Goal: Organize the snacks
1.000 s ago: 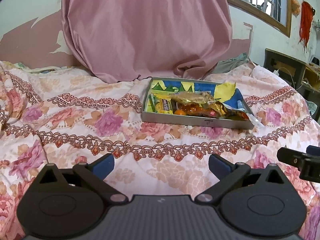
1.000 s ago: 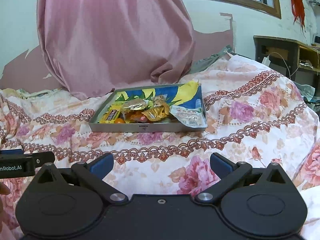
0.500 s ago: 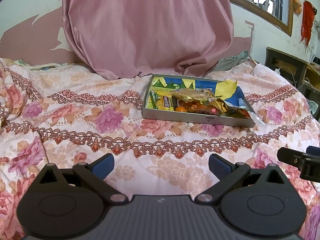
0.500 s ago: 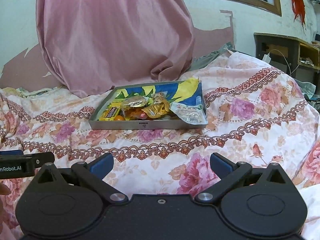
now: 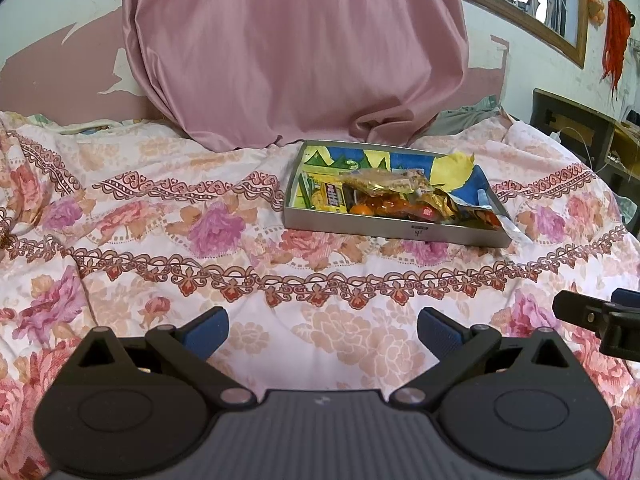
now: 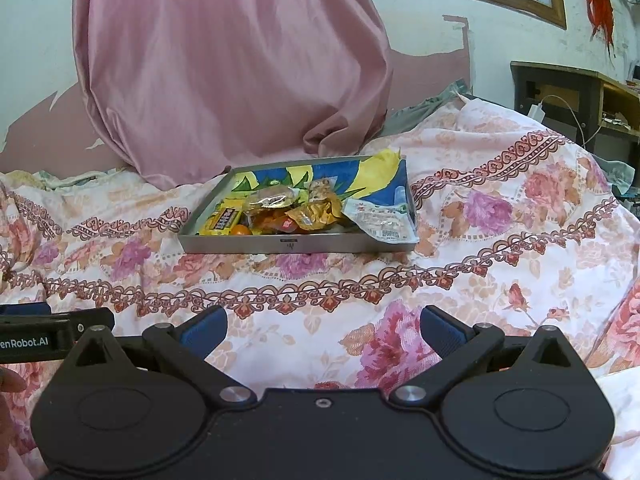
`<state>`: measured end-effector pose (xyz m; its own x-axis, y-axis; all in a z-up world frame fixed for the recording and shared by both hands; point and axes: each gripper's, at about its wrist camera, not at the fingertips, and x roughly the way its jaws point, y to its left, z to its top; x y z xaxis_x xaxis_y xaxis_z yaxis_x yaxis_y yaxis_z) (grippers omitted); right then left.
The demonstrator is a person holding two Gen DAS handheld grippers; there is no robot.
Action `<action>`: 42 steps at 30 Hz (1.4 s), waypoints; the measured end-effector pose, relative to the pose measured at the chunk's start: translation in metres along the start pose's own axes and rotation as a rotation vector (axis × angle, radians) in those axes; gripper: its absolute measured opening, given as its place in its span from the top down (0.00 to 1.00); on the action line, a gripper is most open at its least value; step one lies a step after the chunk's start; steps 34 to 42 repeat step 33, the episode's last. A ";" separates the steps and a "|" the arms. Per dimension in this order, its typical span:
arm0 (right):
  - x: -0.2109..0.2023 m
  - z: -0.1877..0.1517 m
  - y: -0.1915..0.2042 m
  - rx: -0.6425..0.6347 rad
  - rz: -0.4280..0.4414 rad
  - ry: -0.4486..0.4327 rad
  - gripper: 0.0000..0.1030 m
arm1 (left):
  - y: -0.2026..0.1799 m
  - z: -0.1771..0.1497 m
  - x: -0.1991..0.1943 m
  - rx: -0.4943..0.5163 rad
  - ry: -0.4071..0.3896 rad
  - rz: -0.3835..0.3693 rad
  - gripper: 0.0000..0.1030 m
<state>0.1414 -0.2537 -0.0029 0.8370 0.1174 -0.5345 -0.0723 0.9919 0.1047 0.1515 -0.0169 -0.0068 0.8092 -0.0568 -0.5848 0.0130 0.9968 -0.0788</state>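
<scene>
Brimming metal tray (image 5: 372,229), crinkly mixed snacks (image 5: 400,200)

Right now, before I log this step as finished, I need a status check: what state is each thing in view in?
Left gripper: open, empty, over the bedspread.
Right gripper: open, empty, short of the tray.
Tray: flat on the bedspread, holding snacks.
Snacks: piled together in the tray, not sorted.
White packet: draped over the tray's right front corner.
Curtain: hanging, bunched on the bed behind the tray.
</scene>
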 end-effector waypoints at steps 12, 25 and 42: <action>0.002 0.000 0.001 -0.002 0.000 0.007 0.01 | 0.000 -0.001 0.001 -0.002 0.004 0.001 0.01; 0.004 -0.002 0.001 -0.008 0.001 0.014 0.01 | 0.000 -0.003 0.003 -0.007 0.024 0.013 0.01; 0.005 -0.003 0.001 -0.015 0.000 0.019 0.01 | 0.001 -0.005 0.007 -0.005 0.036 0.015 0.01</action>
